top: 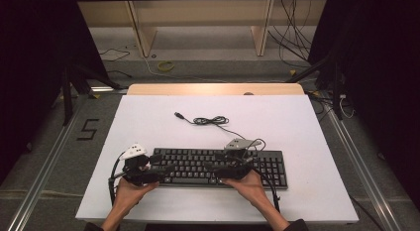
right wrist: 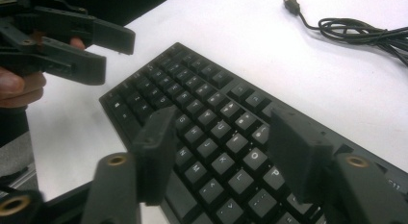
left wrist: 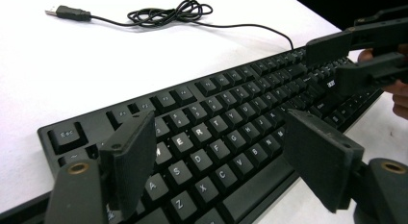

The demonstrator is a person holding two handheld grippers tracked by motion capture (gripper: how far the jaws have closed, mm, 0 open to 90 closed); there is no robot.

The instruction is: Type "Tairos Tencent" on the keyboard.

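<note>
Both hand-held grippers, left (left wrist: 216, 152) and right (right wrist: 219, 147), hover wide open and empty over the black keyboard (top: 218, 166) lying near the white bench (top: 297, 127) front edge, apparently poised to press keys, its cable (top: 210, 120) coiled behind

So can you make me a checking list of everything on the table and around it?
Surface: white table top, flat, mostly bare.
Job's things: black keyboard lying flat near the person's edge, keys up.
Clutter: nothing seen.
Grippers: left gripper open, hovering over the keyboard's left end; right gripper open, over its middle keys. Neither holds anything.
Cables: keyboard cable bunched in a loose coil behind the keyboard, USB plug lying free on the table; a gripper cable trails off each tool.
Surroundings: grey floor with loose wires, wooden frame legs behind, dark curtains at both sides.
</note>
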